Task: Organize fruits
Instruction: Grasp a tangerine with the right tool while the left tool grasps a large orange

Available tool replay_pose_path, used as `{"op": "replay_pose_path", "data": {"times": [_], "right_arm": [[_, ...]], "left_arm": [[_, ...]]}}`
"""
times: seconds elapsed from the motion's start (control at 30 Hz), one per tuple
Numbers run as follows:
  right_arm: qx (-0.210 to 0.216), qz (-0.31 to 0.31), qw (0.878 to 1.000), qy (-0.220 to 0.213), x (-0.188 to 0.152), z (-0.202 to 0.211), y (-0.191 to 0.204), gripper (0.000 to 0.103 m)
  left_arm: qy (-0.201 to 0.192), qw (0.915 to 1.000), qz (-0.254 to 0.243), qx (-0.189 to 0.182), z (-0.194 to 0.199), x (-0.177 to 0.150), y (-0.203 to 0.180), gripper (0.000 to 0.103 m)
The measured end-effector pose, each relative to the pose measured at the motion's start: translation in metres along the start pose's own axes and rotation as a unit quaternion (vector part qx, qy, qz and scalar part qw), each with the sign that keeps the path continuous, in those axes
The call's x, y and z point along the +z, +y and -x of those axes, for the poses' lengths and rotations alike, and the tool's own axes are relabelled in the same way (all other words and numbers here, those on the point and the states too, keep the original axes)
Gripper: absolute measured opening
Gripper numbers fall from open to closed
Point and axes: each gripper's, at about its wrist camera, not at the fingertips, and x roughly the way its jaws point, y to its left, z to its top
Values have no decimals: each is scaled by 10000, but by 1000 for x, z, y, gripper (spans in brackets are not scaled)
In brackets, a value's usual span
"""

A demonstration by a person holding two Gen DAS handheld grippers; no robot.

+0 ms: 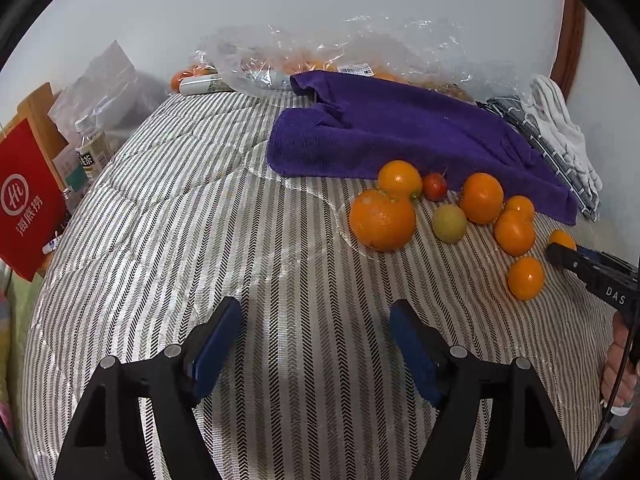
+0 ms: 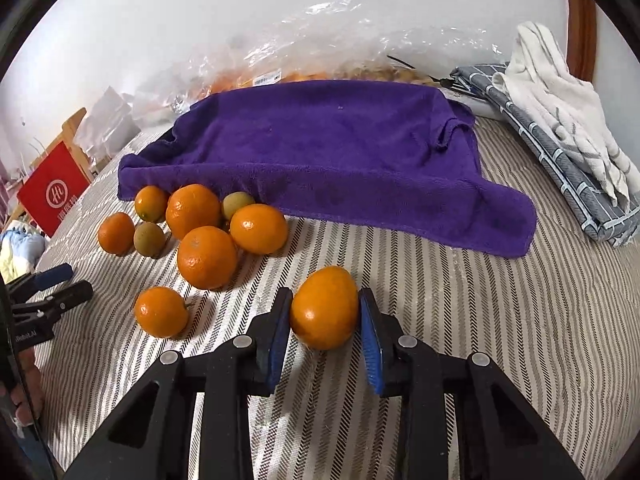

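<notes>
Blue pads of the right claw pinch a small orange on the striped bedcover, at five o'clock from the fruit cluster. Round, glossy skin could squirt free. Left claw gapes wide, holding nothing; loose fruit may roll.

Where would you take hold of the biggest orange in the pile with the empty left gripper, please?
Grip the biggest orange across its round middle, coming from above and from the left gripper's side. That near-left side faces bare striped cover, while other oranges crowd it behind and a greenish fruit sits to its right.
</notes>
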Motion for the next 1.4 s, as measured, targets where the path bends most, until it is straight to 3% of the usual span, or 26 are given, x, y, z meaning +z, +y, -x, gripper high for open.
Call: {"op": "replay_pose_path", "data": {"times": [0.27,0.43,0.67,0.93,1.23,1.4], "right_arm": [[-204,115,9997,17,-3,-1,6,33],[-39,-80,10000,-28,-3,1,-3,33],[106,-371,9992,-110,-5,3,-13,32],[25,-410,9990,-149,-6,3,-14,32],[185,-568,9978,-281,-5,7,-19,32],[76,-692,9973,-234,-2,13,-25,32]], "left_arm": [[295,9982,-46,-519,-5,23,-28,73],[258,9995,-106,-114,-24,37,-41,70],[-72,9994,-29,-328,-31,40,-35,40],[-372,9930,468,-1020,-23,37,-13,39],[-776,9893,641,-1055,-8,33,-7,39],[-694,9895,561,-1136,-5,33,-6,39]]}}
